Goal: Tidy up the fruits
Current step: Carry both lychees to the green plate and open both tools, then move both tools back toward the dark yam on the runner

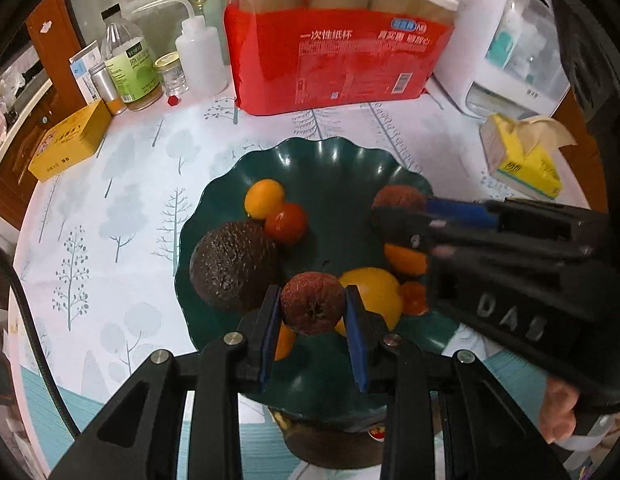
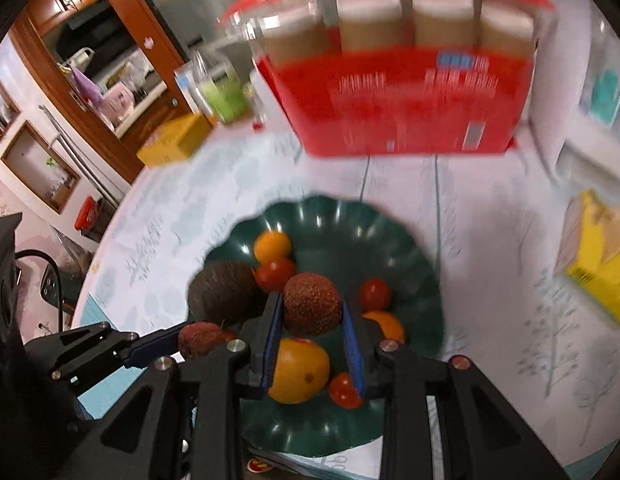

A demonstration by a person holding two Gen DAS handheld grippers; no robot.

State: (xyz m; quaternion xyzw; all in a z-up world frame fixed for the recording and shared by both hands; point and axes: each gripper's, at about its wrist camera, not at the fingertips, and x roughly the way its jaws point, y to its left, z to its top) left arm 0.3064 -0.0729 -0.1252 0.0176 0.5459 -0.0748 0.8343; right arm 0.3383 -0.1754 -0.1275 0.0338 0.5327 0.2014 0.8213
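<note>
A dark green scalloped plate (image 1: 334, 160) (image 2: 390, 232) holds an avocado (image 1: 234, 266) (image 2: 224, 294), a yellow fruit (image 1: 376, 292) (image 2: 300, 370), small orange fruits (image 1: 264, 198) and red tomatoes (image 1: 286, 222) (image 2: 374, 294). My left gripper (image 1: 313, 306) is shut on a brown lychee (image 1: 312, 303) above the plate's near side; it also shows in the right wrist view (image 2: 198, 340). My right gripper (image 2: 312, 306) is shut on a second brown lychee (image 2: 312, 304) above the plate, seen in the left wrist view (image 1: 398, 200) at the plate's right.
A red pack of paper cups (image 1: 338, 52) (image 2: 402, 92) stands behind the plate. Bottles (image 1: 130, 64), a wash bottle (image 1: 200, 60) and a yellow box (image 1: 70, 140) stand at the back left. A yellow tissue pack (image 1: 526, 160) and a white appliance (image 1: 506, 40) are at the right.
</note>
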